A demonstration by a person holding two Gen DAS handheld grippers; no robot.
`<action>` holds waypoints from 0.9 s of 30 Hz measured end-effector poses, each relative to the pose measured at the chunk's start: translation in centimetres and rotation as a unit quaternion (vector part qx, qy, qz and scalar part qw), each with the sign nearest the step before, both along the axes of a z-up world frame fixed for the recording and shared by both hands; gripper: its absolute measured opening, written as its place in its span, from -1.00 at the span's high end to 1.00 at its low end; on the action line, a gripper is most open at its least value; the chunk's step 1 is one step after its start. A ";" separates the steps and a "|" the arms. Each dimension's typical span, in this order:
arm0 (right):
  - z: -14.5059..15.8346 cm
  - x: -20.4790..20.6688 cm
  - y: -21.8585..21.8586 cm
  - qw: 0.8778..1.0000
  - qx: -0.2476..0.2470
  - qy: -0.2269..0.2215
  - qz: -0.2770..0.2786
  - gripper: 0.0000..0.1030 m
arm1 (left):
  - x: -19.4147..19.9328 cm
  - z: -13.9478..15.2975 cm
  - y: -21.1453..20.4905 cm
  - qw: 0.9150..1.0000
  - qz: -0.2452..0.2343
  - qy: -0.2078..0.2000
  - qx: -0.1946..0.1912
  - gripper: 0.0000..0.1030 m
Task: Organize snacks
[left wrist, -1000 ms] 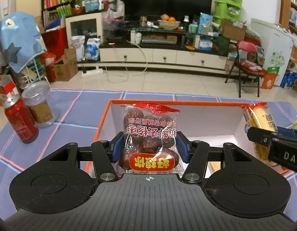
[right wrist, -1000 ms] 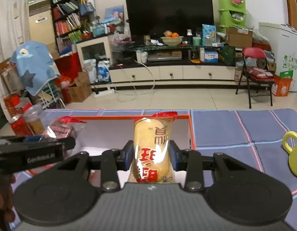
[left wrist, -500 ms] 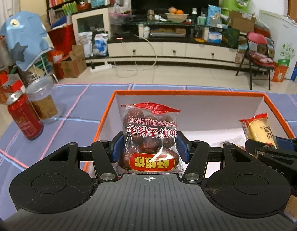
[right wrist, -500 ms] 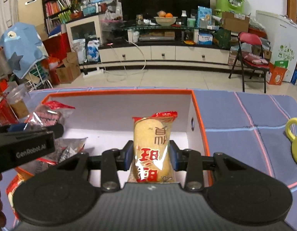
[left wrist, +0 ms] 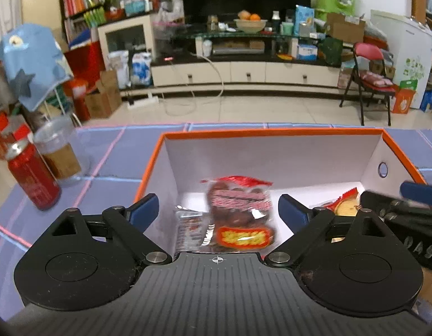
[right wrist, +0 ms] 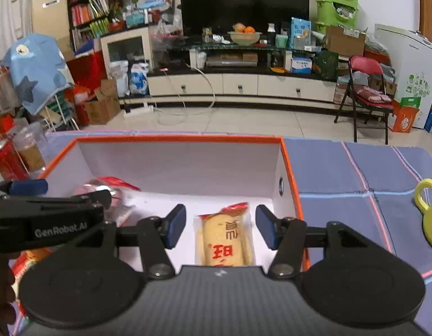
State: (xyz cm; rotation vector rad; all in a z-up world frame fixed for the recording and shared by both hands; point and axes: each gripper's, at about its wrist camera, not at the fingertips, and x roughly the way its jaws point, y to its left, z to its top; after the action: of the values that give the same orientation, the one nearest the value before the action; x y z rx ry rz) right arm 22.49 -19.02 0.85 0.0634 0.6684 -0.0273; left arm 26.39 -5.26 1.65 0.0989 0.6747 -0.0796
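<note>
An orange-rimmed white box (left wrist: 272, 133) (right wrist: 176, 139) sits on the blue cloth. My left gripper (left wrist: 217, 210) hangs over the box's left part, its jaws opening wide. A clear bag of dark red dates (left wrist: 239, 215) lies blurred between the pads, touching neither. My right gripper (right wrist: 220, 225) is over the box's right part, jaws opening. A yellow rice cracker packet (right wrist: 225, 236) lies between its pads, free of both. Each gripper's black body shows at the edge of the other's view. A further wrapped snack (left wrist: 188, 226) lies in the box.
A red can (left wrist: 32, 176) and a clear jar (left wrist: 59, 154) stand on the cloth left of the box. A yellow-green mug (right wrist: 428, 212) sits at the right. A person's hand (right wrist: 2, 294) shows at lower left. More snack packets (right wrist: 24, 263) lie outside the box's left side.
Both grippers have let go: the date bag and the cracker packet have dropped down into the box. Both pairs of jaws have spread apart.
</note>
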 end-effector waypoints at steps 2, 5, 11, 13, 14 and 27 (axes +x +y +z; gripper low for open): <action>0.7 -0.6 -0.3 1.000 0.002 -0.015 -0.001 -0.13 | -0.3 0.5 0.3 1.000 -0.001 -0.003 0.000 -0.40; 2.3 -2.1 -1.5 0.999 -0.003 -0.053 -0.008 -0.21 | -1.2 1.8 1.2 1.000 -0.003 -0.015 -0.002 -0.38; 5.2 -6.8 -6.9 0.992 -0.025 -0.115 -0.043 -0.53 | -4.2 4.2 4.1 0.999 0.001 -0.045 0.004 -0.41; 5.0 -8.1 -9.0 0.993 -0.017 -0.102 -0.056 -0.54 | -5.5 4.5 5.3 0.999 0.005 -0.048 0.000 -0.43; 4.7 -8.6 -9.7 0.994 -0.011 -0.092 -0.059 -0.54 | -6.2 4.6 5.7 0.999 0.006 -0.049 0.001 -0.44; -2.6 -11.8 -10.8 0.970 0.166 0.042 -0.175 -0.66 | -12.1 0.6 14.2 0.995 0.095 -0.011 -0.014 -0.46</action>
State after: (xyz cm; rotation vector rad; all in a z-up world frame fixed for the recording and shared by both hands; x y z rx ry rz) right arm 10.67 -29.85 -1.73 0.5056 0.7342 -0.2587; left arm 14.28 8.99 2.25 0.0091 0.6582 0.0952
